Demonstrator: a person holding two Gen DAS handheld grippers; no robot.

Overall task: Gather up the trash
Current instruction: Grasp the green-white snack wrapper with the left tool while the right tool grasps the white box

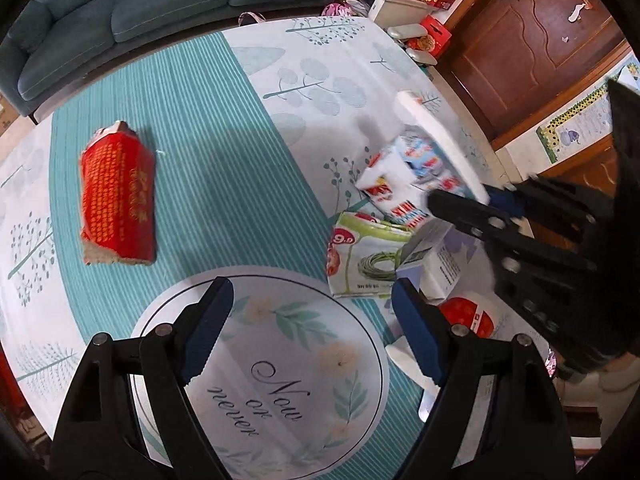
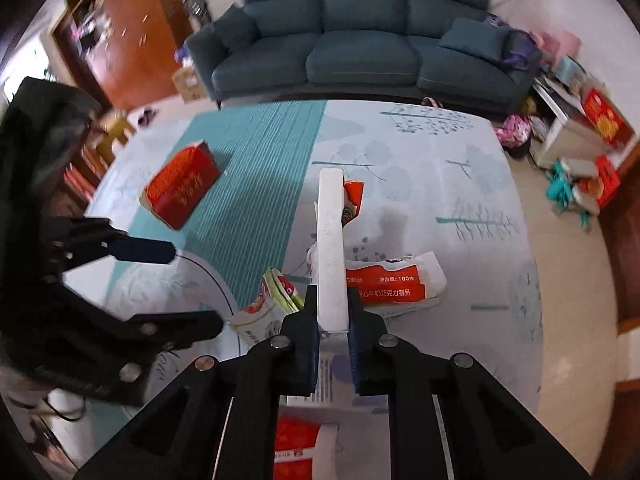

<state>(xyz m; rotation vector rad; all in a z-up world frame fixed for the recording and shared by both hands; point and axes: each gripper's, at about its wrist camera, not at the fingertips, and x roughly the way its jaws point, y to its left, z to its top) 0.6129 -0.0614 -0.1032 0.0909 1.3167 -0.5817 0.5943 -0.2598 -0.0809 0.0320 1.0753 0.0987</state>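
Trash is lying on the patterned teal-and-white floor mat (image 1: 248, 128): a torn red cardboard box (image 1: 118, 196) alone on the striped part, well apart from a heap of crumpled white and green wrappers (image 1: 384, 240). The right tongs (image 2: 333, 320) are clamping a flat white plastic piece (image 2: 330, 248), whose far end is hiding part of the heap; their print is blurring. The left tongs (image 1: 312, 328) are hanging open over the round "Now or never" print. Only the right wrist view is showing the whole blue fabric sofa (image 2: 360, 36). Open mat is lying around the red box.
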